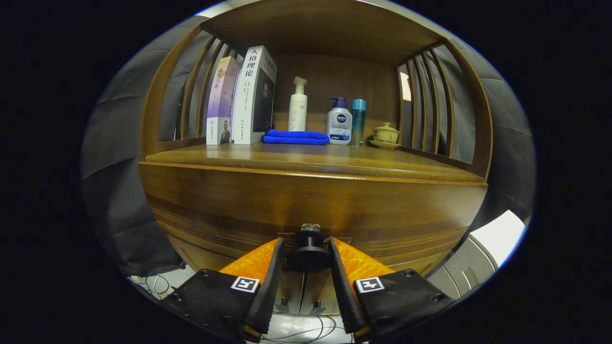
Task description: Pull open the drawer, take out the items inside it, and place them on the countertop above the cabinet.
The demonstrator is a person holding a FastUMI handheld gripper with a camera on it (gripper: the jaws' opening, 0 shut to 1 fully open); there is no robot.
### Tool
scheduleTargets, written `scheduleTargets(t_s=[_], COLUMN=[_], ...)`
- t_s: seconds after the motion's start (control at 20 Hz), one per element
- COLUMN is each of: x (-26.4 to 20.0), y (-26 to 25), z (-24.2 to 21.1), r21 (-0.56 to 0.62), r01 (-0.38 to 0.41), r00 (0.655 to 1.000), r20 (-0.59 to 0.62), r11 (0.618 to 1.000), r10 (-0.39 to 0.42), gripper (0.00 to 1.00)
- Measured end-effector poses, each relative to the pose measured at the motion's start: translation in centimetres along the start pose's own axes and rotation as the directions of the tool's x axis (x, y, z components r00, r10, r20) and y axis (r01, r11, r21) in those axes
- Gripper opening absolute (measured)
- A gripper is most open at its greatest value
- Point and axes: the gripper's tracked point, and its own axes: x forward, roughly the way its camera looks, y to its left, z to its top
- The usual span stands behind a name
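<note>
The wooden cabinet's drawer front [229, 205] fills the space just ahead of me and sits flush with the cabinet, so its contents are hidden. Its dark round knob [309, 258] sticks out between my fingers. My gripper [306, 241] is shut on that knob, with a finger pressing on each side of the knob's disc. Above the drawer lies the wooden countertop [311, 161], its front strip bare.
At the back of the countertop stand two upright books [241, 98], a folded blue cloth [296, 137], a white pump bottle [298, 106], a blue-capped pump bottle [339, 122], a teal bottle [358, 120] and a lidded yellow cup [385, 134]. Slatted wooden sides enclose the shelf. Cables lie on the floor below.
</note>
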Motion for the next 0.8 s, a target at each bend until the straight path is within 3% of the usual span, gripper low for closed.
scheduleTargets(t_s=[0.1, 0.2, 0.4, 0.5, 0.8], x=[0.1, 0.2, 0.1, -0.1, -1.9], y=[0.4, 0.4, 0.3, 0.2, 0.5], z=[-0.2, -0.3, -0.4, -0.3, -1.0], r21=[-0.007, -0.009, 0.020, 0.009, 0.002], r01=[-0.004, -0.014, -0.059, -0.060, -0.045], r00=[1.000, 1.000, 0.998, 0.998, 0.999], r20=[0.003, 0.007, -0.002, -0.003, -0.002], r11=[1.000, 1.000, 0.998, 0.998, 0.999], r10=[0.004, 0.014, 0.059, 0.060, 0.045], gripper=[0.45, 0.45, 0.19, 0.15, 0.14])
